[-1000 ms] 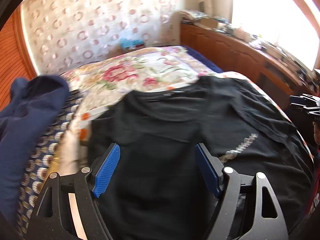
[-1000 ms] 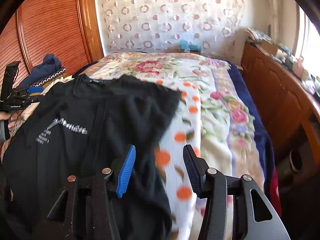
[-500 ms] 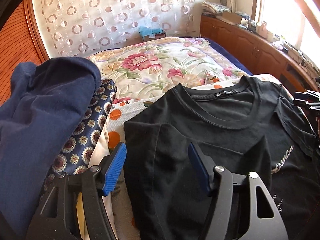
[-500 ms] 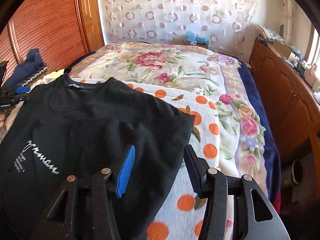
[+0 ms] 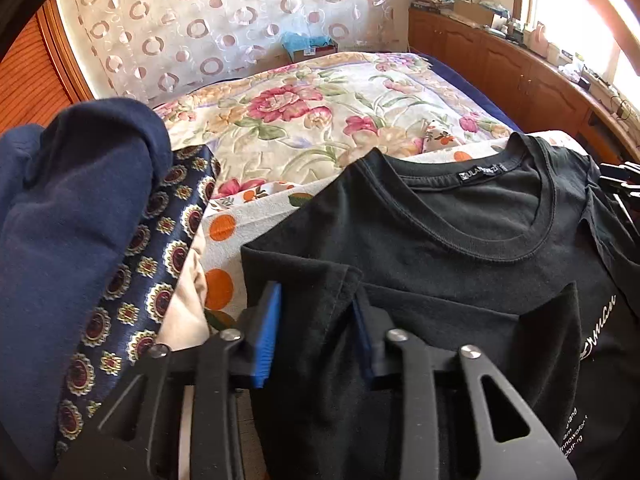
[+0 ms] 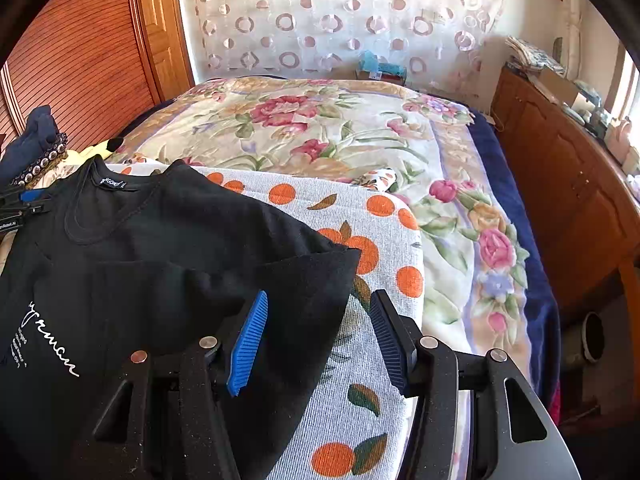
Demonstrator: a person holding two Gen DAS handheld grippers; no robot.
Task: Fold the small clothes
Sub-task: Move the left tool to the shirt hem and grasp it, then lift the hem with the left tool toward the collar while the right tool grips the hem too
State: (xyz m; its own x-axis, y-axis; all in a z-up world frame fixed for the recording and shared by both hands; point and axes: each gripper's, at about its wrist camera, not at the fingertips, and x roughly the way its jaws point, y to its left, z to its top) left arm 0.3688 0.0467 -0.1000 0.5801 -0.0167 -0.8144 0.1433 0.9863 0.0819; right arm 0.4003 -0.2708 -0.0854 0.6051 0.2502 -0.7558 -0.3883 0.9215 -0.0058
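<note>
A black T-shirt (image 5: pixel 460 232) with white lettering lies front up on the bed, collar toward the far end. My left gripper (image 5: pixel 316 292) is low over its folded-in left sleeve. Its jaws are closing, with the sleeve's cloth between the blue pads (image 5: pixel 266 328), which do not visibly pinch it. My right gripper (image 6: pixel 320 296) straddles the outer corner of the T-shirt (image 6: pixel 180 232) at the other sleeve. Its jaws are opening slightly, and the left pad (image 6: pixel 248 340) rests over the black cloth. Each gripper shows at the edge of the other's view, the right gripper (image 5: pixel 620 184) and the left gripper (image 6: pixel 20 204).
The shirt rests on a white cloth with orange dots (image 6: pixel 360 400) over a floral bedspread (image 6: pixel 320 128). A navy garment (image 5: pixel 72 208) and a navy patterned cloth (image 5: pixel 160 280) are piled at the left. A wooden cabinet (image 6: pixel 568 184) runs along the right, a slatted wardrobe door (image 6: pixel 80 60) on the left.
The left gripper came down to the shirt's left sleeve and its jaws narrowed a lot. The right gripper shifted to the right sleeve corner. The shirt went from blurred and moving to lying flat.
</note>
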